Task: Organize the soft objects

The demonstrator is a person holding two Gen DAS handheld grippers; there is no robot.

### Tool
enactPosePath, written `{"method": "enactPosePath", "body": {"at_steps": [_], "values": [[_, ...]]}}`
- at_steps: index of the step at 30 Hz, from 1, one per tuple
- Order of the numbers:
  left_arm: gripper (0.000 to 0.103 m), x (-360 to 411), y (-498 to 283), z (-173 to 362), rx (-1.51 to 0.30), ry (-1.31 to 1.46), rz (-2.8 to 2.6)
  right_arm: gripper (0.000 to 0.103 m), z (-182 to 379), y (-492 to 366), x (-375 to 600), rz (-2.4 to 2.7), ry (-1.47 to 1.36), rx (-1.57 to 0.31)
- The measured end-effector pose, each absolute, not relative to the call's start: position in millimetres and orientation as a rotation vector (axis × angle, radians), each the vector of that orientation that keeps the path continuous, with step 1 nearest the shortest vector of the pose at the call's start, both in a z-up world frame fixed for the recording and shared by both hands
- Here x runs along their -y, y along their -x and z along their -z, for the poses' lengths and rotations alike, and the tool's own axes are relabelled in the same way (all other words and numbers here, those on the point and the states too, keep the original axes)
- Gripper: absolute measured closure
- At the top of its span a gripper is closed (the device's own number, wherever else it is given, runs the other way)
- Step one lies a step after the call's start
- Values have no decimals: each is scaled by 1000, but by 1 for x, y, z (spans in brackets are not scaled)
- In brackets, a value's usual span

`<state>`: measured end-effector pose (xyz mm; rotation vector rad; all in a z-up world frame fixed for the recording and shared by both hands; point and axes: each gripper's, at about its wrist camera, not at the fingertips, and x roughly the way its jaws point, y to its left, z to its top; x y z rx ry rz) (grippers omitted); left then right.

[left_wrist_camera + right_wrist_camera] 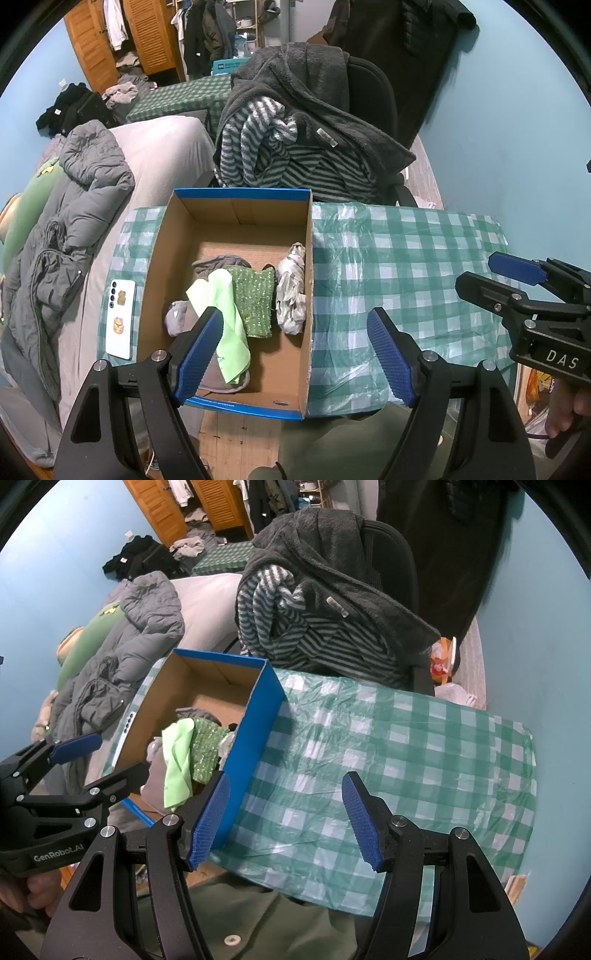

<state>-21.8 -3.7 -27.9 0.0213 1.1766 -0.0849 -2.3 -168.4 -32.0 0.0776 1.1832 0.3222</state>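
Both tongs apart and empty: left gripper hanging over the near end of the cardboard box, right gripper over the bare checked tablecloth just right of the box's blue outer wall, nothing between either pair of blue pads.

Around: bed with a grey puffer jacket to the left of the table; white phone lying face down on the cloth just beside the box's left wall; chair behind the table heaped with a dark fleece and a striped garment, rising right behind the box's far rim. Person's green-clad lap at the table's near edge, under both grippers. Right half of the tablecloth bare.

Soft things all inside the box, bunched in its near half: light-green cloth draped over a grey piece, partly behind the left gripper's left finger; sequinned green piece touching it on the right; white patterned bundle against the right wall, beyond and between the left fingers.

Box's long axis running away from the person, toward the chair. Green cloth, sequinned piece and white bundle all lying lengthwise along that same line, side by side.
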Motion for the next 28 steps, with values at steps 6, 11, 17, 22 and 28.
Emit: {"method": "enactPosePath", "body": {"at_steps": [6,11,17,22,28], "values": [[22,2,22,28,-1182,-18,83,40,32,2,168,-323,-77,-1182],[22,2,23,28,-1183,-19,85,40,32,2,168,-322,-77,-1183],[22,3,22,28,-1183,-20,86,40,32,2,168,-322,-78,-1184],[22,3,23,28,-1183,-16,87,40,32,2,169,-322,-79,-1184],[22,1,26,29,-1178,-8,88,40,32,2,169,-324,-77,-1184]]}}
